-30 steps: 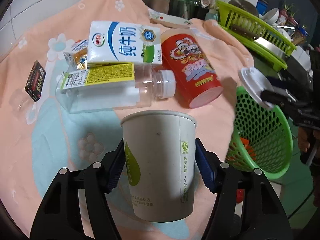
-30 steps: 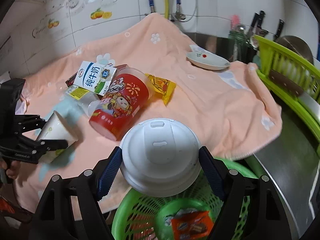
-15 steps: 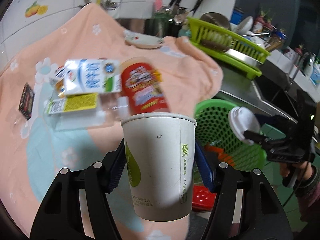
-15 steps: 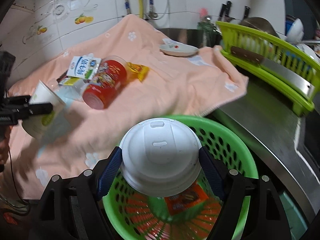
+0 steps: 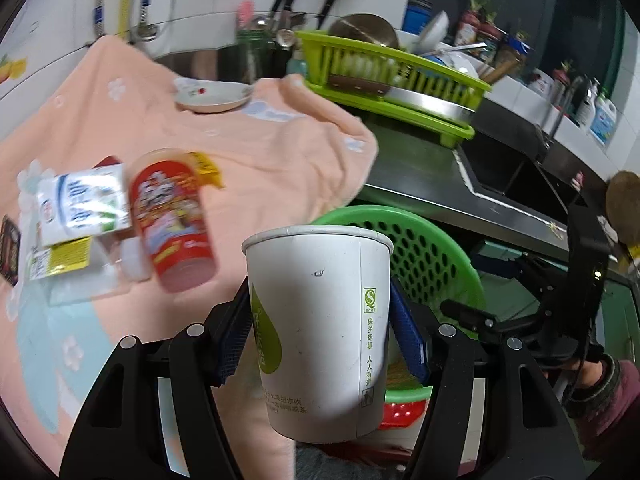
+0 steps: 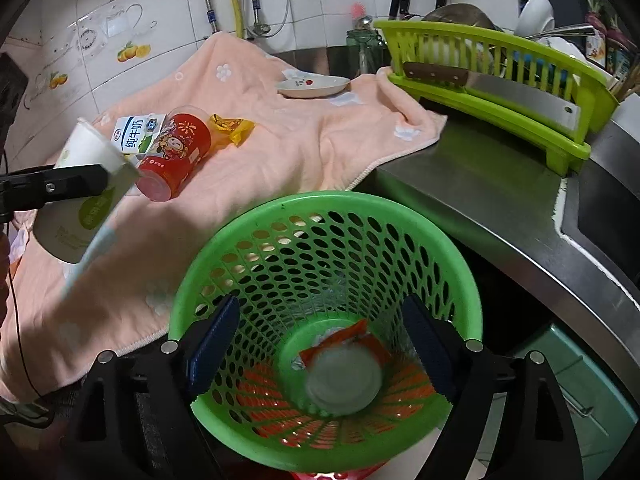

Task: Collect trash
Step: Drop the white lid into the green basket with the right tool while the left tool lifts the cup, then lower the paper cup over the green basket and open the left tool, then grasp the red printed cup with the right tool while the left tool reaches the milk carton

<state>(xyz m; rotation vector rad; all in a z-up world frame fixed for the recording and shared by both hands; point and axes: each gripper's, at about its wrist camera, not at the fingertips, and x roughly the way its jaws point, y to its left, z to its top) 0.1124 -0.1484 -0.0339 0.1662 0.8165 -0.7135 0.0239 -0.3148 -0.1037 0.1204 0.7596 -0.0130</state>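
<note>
Green basket (image 6: pixel 400 248) holds white lid (image 6: pixel 344 380), blurred, atop orange wrapper (image 6: pixel 360 334). Right gripper (image 6: pixel 320 344) jaws just opened, empty, above basket. Left gripper (image 5: pixel 320 332) jaws grip paper cup (image 5: pixel 320 320); its inside hidden.

Readable text: paper cup (image 5: pixel 320 328) has vertical green print "保护环境 人人有责" under a green square "S" logo, plus a grey line near the base, partly legible "请勿…吸". Milk carton (image 6: pixel 138 136) reads "纯牛奶" in blue in the right wrist view; blurred in the left. Red cup (image 6: pixel 176 158) and yellow bottle label (image 5: pixel 64 258): print too blurred to read.
</note>
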